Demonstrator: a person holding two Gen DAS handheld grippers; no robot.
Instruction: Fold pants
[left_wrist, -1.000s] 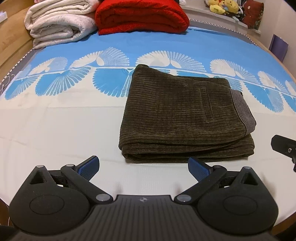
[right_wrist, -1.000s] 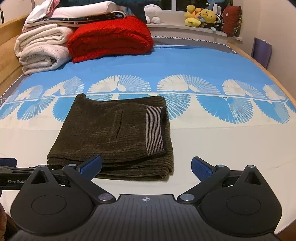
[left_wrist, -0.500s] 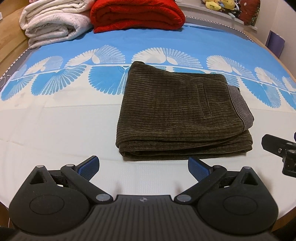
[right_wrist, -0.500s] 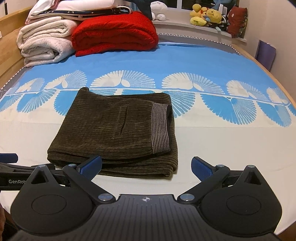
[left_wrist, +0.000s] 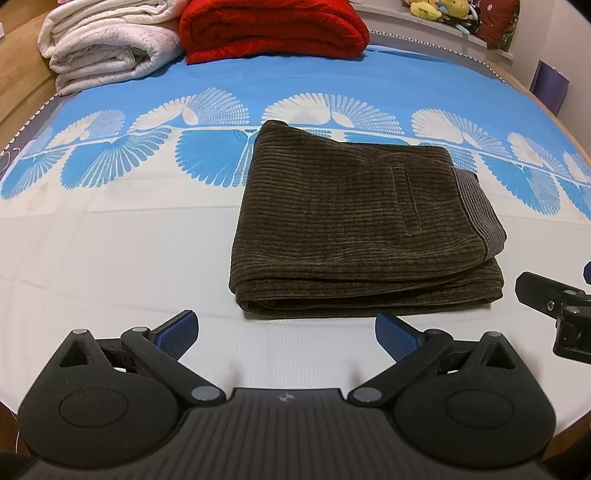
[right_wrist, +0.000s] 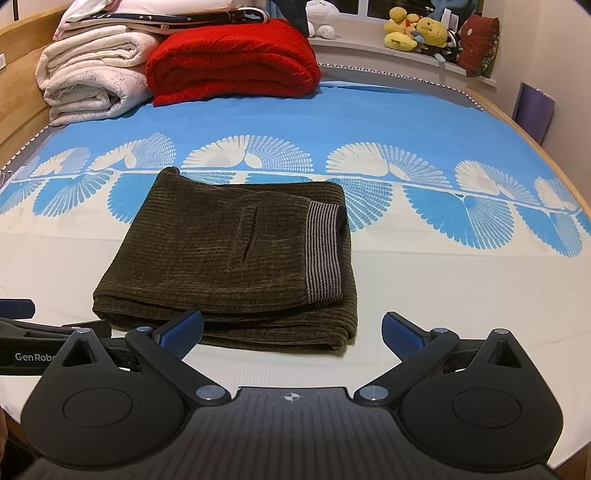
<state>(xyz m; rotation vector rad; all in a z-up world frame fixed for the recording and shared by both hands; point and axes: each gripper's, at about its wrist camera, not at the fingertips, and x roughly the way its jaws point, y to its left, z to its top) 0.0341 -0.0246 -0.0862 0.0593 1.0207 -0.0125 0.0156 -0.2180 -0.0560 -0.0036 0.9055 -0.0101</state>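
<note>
pants (left_wrist: 354, 221) are ribbed corduroy cloth, matt, w/ a finer striped knit waistband (right_wrist: 323, 254). red blanket (right_wrist: 232, 62) upper centre looks fuzzy fleece. bed sheet (left_wrist: 110, 258) smooth cloth. left gripper (left_wrist: 284, 332) matt black plastic, blue textured pads (left_wrist: 177, 328).

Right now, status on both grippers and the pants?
Left gripper open, empty. Right gripper open, empty. Pants folded flat on the bed, untouched. Nothing in the way.
</note>
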